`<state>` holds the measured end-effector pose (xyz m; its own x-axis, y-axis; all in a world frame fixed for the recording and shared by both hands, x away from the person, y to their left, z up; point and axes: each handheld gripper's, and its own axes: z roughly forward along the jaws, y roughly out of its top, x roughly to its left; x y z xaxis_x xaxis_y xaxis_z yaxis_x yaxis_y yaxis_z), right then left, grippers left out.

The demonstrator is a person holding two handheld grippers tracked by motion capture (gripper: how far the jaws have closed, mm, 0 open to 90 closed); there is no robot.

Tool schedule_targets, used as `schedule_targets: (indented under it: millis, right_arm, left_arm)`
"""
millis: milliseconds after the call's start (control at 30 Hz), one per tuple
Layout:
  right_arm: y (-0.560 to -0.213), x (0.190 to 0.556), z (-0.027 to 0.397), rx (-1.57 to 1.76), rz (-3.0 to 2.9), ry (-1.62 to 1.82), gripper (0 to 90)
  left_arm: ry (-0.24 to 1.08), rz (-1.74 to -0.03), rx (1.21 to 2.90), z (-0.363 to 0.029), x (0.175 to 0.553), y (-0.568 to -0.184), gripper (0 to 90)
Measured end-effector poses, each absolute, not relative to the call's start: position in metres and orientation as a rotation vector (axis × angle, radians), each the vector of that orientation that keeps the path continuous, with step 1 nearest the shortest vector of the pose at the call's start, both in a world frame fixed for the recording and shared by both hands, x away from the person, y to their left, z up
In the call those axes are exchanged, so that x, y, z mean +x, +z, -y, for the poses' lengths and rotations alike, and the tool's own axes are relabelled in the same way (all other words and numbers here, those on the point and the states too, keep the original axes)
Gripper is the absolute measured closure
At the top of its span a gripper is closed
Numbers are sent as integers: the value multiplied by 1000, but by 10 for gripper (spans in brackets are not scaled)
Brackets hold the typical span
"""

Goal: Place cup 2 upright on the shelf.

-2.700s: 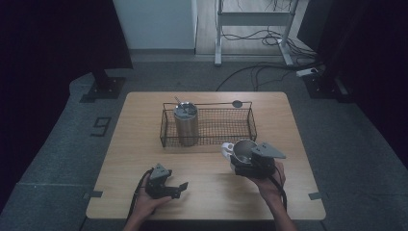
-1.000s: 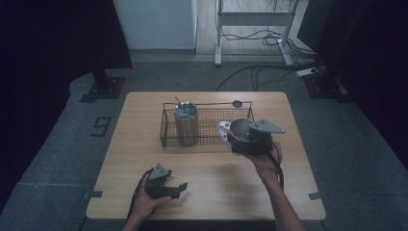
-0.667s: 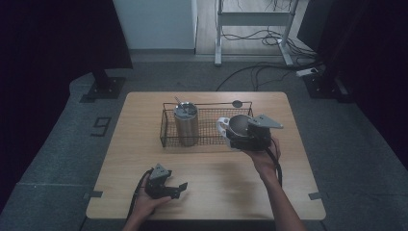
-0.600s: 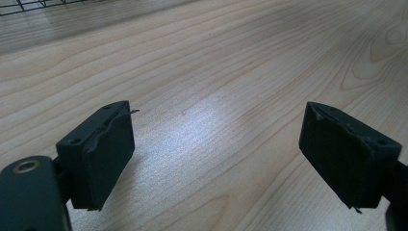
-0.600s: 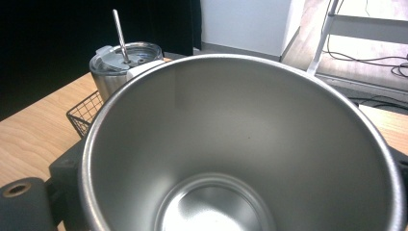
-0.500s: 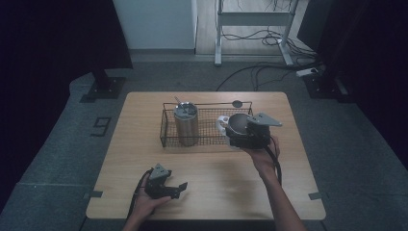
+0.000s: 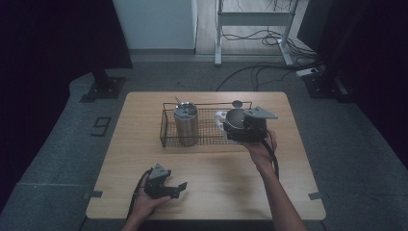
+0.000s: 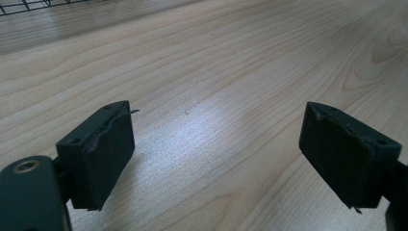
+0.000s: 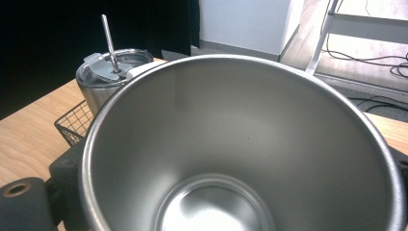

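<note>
Two grippers are seen: the left gripper [image 7: 168, 188] is rested on the counter [image 7: 216, 168] with its jaws released and nothing between them. Further right, a steel cup [image 9: 240, 144] is grasped by the right gripper [image 7: 248, 129], held over the right end of the wire basket [image 7: 166, 126], beside the lidded tumbler [image 7: 185, 122]. It should be lowered upright, clear of the rim. Its brushed interior is seen empty.
</note>
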<state>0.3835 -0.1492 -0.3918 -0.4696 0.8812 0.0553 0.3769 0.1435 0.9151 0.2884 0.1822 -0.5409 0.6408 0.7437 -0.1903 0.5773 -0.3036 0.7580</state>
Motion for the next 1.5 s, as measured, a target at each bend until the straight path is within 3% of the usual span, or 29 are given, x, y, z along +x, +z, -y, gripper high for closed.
schedule_targets:
  millis: [1500]
  right_arm:
    - [-398,428,147,1252,-1923,1242,67]
  left_arm:
    - [247,-1029,2012,-182,288,-541,127]
